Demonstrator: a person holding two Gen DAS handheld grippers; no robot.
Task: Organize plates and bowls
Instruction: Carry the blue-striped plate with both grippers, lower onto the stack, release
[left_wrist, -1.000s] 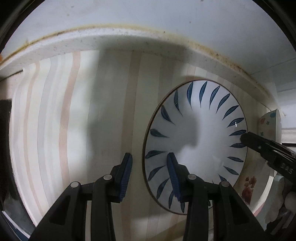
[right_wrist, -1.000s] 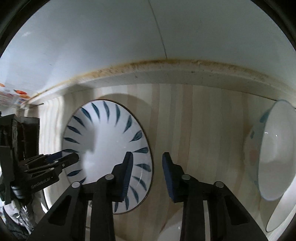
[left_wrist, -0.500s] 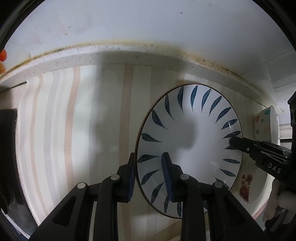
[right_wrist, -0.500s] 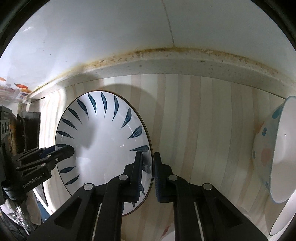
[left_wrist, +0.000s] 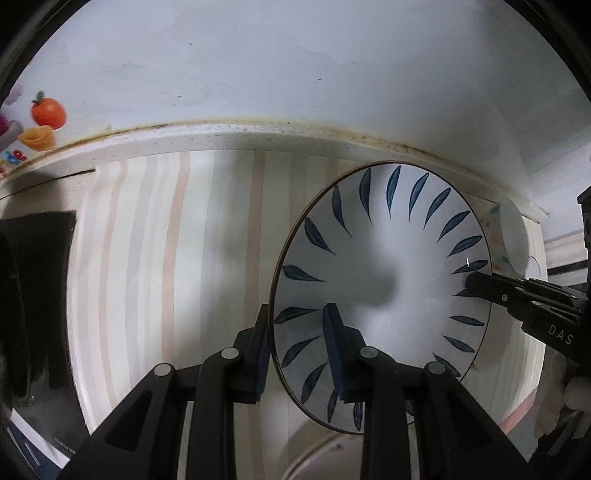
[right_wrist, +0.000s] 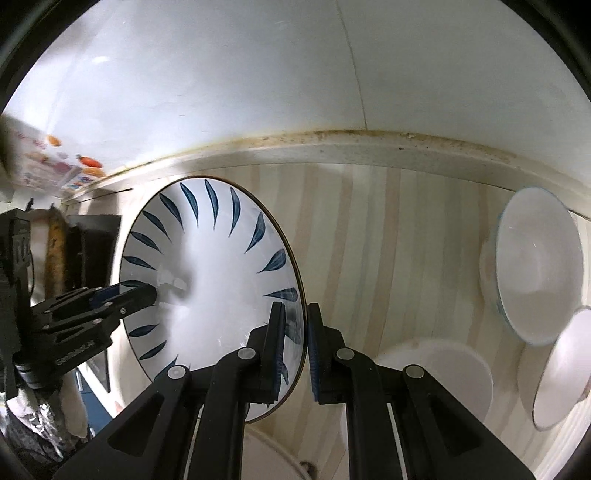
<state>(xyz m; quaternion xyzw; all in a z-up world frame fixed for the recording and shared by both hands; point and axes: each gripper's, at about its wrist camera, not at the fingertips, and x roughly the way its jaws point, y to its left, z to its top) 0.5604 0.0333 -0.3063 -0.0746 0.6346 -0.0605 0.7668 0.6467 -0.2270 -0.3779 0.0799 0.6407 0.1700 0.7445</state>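
Note:
A white plate with blue leaf marks (left_wrist: 388, 258) hangs above the striped counter (left_wrist: 166, 258), held at both sides. My left gripper (left_wrist: 297, 345) is shut on its left rim. My right gripper (right_wrist: 295, 341) is shut on its right rim; the plate also shows in the right wrist view (right_wrist: 207, 280). The right gripper's fingers (left_wrist: 517, 295) show at the plate's far edge in the left wrist view. Two white bowls (right_wrist: 535, 269) (right_wrist: 557, 373) lie tilted at the right of the right wrist view.
A white plate (right_wrist: 436, 380) lies on the counter below the right gripper. A dotted bowl (left_wrist: 506, 236) stands behind the held plate. A white wall (right_wrist: 258, 74) with a stained ledge runs along the back. A dark object (left_wrist: 33, 288) sits at the far left.
Both grippers closed on the plate's opposite rims and lifted it off the counter. A white plate underneath has come into view.

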